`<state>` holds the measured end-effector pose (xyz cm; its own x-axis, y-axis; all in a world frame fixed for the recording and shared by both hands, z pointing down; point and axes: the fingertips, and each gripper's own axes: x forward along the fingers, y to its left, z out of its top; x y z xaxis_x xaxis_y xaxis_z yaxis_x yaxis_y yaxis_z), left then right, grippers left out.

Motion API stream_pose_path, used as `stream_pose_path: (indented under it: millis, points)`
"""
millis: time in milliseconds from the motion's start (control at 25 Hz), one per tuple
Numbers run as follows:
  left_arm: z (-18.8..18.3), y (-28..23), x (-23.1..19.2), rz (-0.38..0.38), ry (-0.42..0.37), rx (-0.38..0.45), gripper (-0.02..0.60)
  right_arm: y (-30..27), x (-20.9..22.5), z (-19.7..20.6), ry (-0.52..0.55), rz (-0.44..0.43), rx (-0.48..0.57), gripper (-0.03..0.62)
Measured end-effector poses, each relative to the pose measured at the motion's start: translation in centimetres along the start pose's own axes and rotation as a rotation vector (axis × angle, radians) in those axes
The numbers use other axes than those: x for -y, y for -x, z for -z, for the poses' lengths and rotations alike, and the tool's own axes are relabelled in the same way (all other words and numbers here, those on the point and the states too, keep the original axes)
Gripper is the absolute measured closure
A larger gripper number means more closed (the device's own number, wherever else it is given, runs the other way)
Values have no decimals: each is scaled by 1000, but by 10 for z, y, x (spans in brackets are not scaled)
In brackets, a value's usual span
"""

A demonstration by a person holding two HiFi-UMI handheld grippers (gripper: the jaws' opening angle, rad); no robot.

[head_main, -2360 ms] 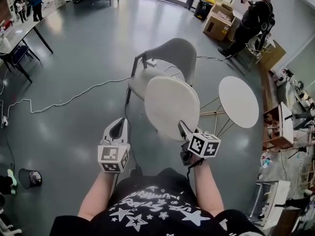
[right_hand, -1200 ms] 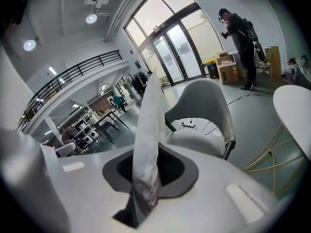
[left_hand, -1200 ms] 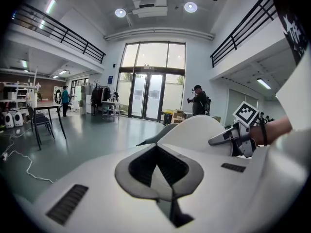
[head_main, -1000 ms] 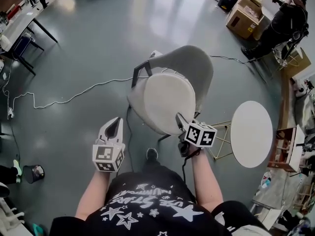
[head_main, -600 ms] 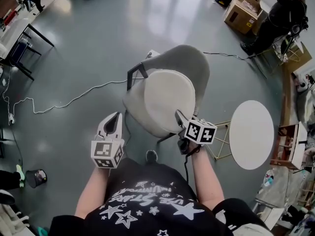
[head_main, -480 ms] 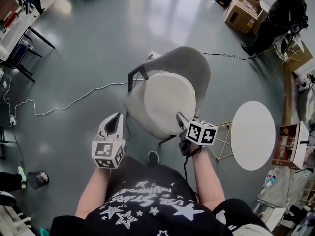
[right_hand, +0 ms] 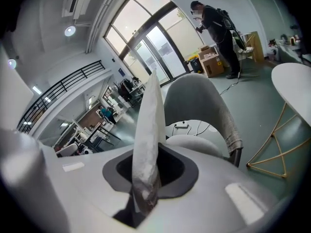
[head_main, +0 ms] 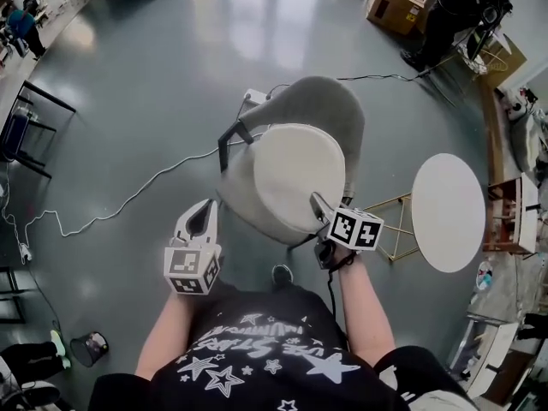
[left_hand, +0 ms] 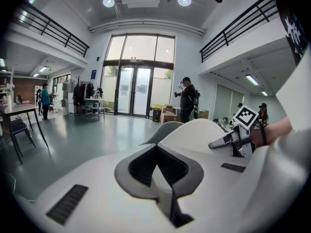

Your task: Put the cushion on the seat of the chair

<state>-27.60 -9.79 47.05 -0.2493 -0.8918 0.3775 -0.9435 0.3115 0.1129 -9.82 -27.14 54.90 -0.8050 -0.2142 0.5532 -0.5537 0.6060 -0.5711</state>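
Note:
A round white cushion (head_main: 295,174) hangs tilted over the grey chair (head_main: 330,101), covering most of its seat (head_main: 241,188) in the head view. My right gripper (head_main: 317,202) is shut on the cushion's near edge. In the right gripper view the cushion (right_hand: 148,125) stands edge-on between the jaws of the right gripper (right_hand: 146,178), with the chair's backrest (right_hand: 204,101) and seat (right_hand: 194,142) behind it. My left gripper (head_main: 205,208) is shut on nothing, left of the chair's front. The left gripper view shows the left gripper (left_hand: 158,166), the cushion (left_hand: 194,132) and the right gripper (left_hand: 228,140) beyond.
A round white table (head_main: 449,212) on gold wire legs stands right of the chair. A white cable (head_main: 128,199) snakes over the floor at left. Cardboard boxes (head_main: 394,2) and a person (head_main: 458,2) are at the far right. A small bin (head_main: 90,348) sits at bottom left.
The chair has come closer and the cushion, still in my right gripper, now sits further over the seat. My left gripper has moved along beside it, still shut.

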Motion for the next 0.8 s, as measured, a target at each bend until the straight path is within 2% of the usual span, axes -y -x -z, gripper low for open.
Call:
stream_pose_path:
  millis: [360, 560, 800]
  points:
    - [-21, -33, -74, 244, -96, -47, 574, -14, -26, 24, -218, 215, 144, 540]
    - [-22, -41, -111, 326, -120, -66, 574, -23, -54, 39, -269, 288, 200, 540]
    - [0, -44, -135, 469, -150, -122, 574, -21, -90, 92, -365, 378, 248, 540]
